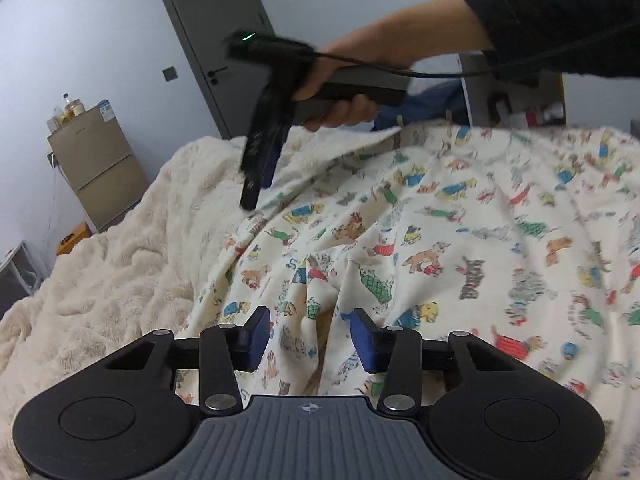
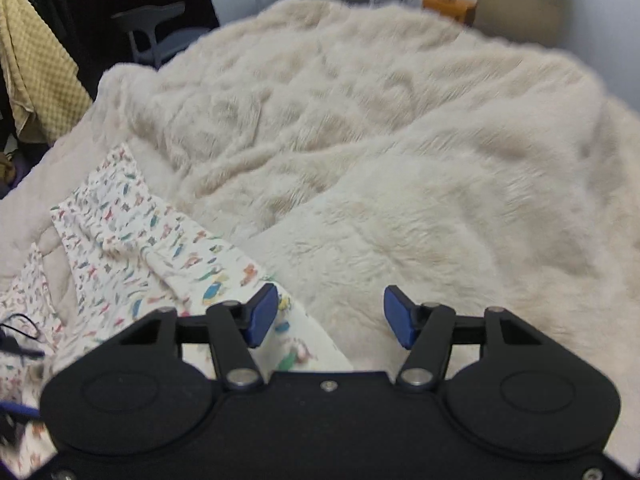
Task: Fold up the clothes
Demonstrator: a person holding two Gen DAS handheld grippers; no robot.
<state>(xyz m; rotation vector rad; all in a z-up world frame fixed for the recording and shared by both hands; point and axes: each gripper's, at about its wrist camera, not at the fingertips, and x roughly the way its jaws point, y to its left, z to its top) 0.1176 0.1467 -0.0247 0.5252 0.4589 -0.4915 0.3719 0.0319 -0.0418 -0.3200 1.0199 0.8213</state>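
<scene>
Now my left gripper, jaws half spread around a ridge of the printed garment, must pinch it while my right gripper, jaws spread and empty, reaches for an edge.

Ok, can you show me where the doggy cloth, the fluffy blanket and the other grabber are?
doggy cloth (image 1: pixel 440 248), left wrist view, on its printed middle.
fluffy blanket (image 2: pixel 380 140), right wrist view, on its furry top.
right gripper (image 1: pixel 256 184), left wrist view, between its dark fingertips.

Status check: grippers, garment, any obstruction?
Left gripper open over printed garment. Right gripper open, empty, at garment's edge. Fluffy blanket underneath; nothing blocking.
</scene>
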